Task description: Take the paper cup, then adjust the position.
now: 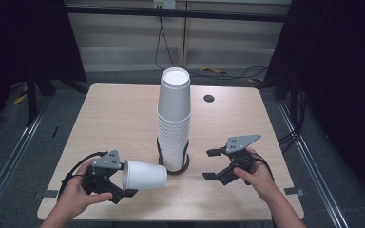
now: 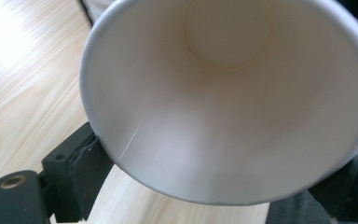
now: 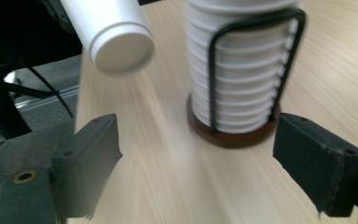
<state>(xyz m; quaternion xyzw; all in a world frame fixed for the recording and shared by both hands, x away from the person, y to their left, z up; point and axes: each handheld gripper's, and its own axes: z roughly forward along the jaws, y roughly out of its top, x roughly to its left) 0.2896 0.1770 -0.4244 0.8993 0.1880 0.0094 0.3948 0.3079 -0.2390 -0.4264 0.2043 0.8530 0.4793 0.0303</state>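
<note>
A pale wooden bench (image 1: pixel 123 118) is seen from above, with a person's two hands entering from the near edge, each holding a claw. A single white paper cup (image 1: pixel 145 175) is pinched at its rim by the left claw (image 1: pixel 123 183); the cup is held on its side above the near left part of the bench, its closed base pointed toward the middle. In the left gripper view, the cup's open mouth (image 2: pixel 228 102) is looked into, and a black pad (image 2: pixel 81 158) is pressed against its outer wall at the lower left.

A tall stack of white cups (image 1: pixel 174 118) is stood upright at the bench's centre, inside a black wire holder (image 1: pixel 185 159) on a dark round base (image 3: pixel 233 137). The held cup's base is seen just beside this holder, apart from it.

The right claw (image 1: pixel 211 164) is held to the right of the stack, spread, with nothing between its jaws. In the right gripper view, the stack and holder are framed between the two black jaws, and the held cup's base (image 3: pixel 123 51) is seen at the upper left.
</note>
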